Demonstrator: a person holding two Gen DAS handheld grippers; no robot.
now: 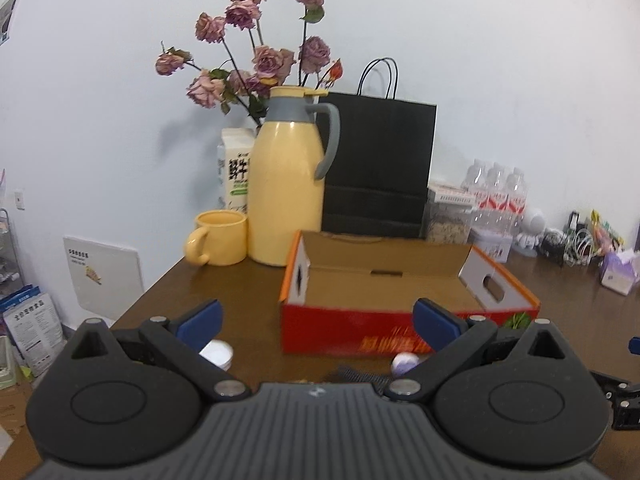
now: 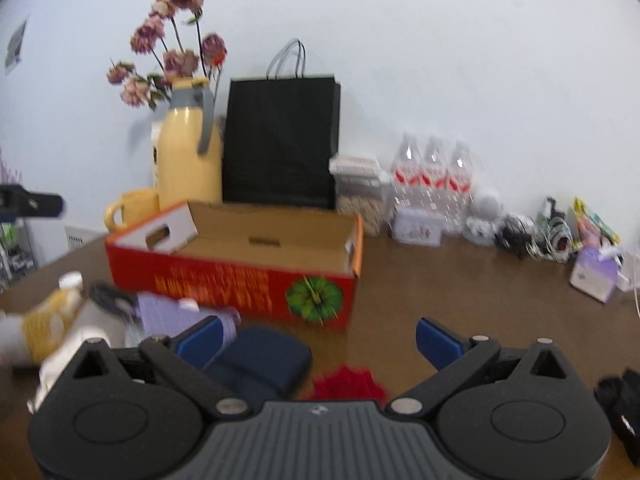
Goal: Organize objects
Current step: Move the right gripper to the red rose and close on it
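An open red cardboard box lies on the brown table with nothing visible inside. My left gripper hovers in front of it, open and holding nothing. A white round lid, a dark comb and a small purple-white ball lie under it. My right gripper is open too, above a navy pouch and a red fringed item. A purple packet, a white bottle and a yellow-white bundle lie to its left.
Behind the box stand a yellow thermos jug, a yellow mug, a vase of dried roses, a black paper bag and water bottles. Cables and a purple tissue box sit far right. A black object lies at right.
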